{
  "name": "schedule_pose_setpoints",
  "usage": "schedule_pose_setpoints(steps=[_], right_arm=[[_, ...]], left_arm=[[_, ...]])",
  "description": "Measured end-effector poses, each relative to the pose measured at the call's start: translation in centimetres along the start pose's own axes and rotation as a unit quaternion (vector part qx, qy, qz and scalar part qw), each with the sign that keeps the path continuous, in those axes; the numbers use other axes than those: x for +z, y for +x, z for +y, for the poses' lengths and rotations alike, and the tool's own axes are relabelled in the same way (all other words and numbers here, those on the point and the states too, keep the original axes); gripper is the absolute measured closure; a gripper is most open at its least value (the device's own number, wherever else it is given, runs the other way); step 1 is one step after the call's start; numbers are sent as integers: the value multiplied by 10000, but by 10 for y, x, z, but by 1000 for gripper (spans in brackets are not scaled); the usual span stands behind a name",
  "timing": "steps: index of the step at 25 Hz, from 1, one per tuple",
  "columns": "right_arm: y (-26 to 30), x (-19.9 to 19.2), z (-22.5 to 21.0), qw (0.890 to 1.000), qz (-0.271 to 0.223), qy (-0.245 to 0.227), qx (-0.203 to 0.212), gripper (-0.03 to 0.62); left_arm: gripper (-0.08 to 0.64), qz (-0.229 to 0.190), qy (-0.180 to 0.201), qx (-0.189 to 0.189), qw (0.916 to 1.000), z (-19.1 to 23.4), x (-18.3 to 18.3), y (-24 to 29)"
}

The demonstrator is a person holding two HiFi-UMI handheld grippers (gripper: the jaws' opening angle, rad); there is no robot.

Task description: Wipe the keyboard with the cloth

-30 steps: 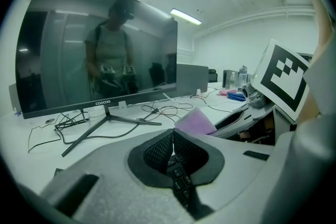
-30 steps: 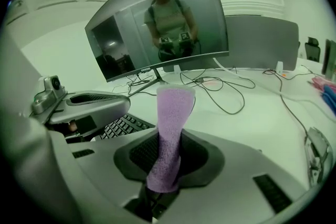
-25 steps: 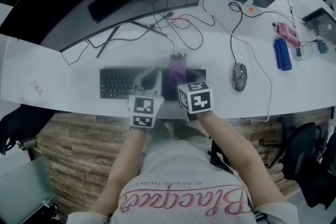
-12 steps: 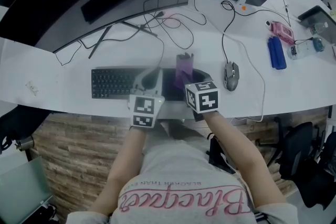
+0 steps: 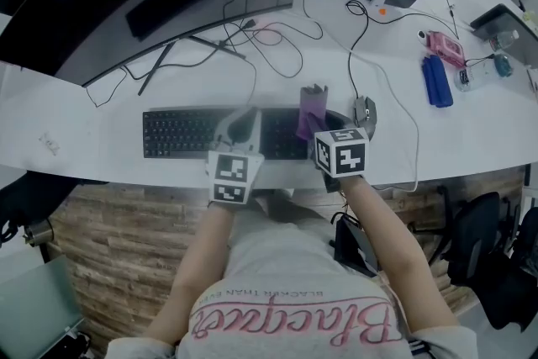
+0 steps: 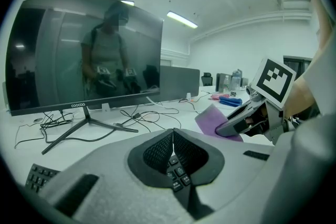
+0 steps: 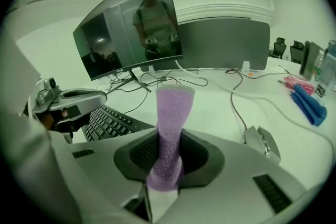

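Purple cloth (image 5: 309, 112) at the right end of the keyboard (image 5: 189, 133)
Your right gripper (image 5: 314, 124) holds it there, just left of the mouse (image 5: 363, 113); your left gripper (image 5: 239, 125) hangs over the keyboard's middle.

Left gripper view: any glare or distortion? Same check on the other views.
Left gripper view: strong fisheye with dark corners, the monitor mirrors the room, and the ceiling light is blown out. Right gripper view: same fisheye, cloth sharp. Head view: dim and bluish, keyboard legible, left hand-held gripper soft.

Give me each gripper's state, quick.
Left gripper: closed, holding nothing.
Right gripper: closed on the purple fuzzy cloth.
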State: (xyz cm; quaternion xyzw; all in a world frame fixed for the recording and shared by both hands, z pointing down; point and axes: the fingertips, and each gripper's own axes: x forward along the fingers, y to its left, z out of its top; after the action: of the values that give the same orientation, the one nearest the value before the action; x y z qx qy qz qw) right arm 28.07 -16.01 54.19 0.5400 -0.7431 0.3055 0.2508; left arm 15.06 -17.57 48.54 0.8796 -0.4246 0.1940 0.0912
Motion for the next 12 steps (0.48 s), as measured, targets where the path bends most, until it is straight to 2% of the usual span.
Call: schedule_pose_setpoints(steps=[5,12], right_arm=[[-12,6,-12,9995,-160,-51,-278,507],[-33,21,12,9989,-416,-33,-203,507]], left_arm=[[554,-47,29,4,10000,3,2,-10],[554,-124,69,10,9999,17,6,-26]])
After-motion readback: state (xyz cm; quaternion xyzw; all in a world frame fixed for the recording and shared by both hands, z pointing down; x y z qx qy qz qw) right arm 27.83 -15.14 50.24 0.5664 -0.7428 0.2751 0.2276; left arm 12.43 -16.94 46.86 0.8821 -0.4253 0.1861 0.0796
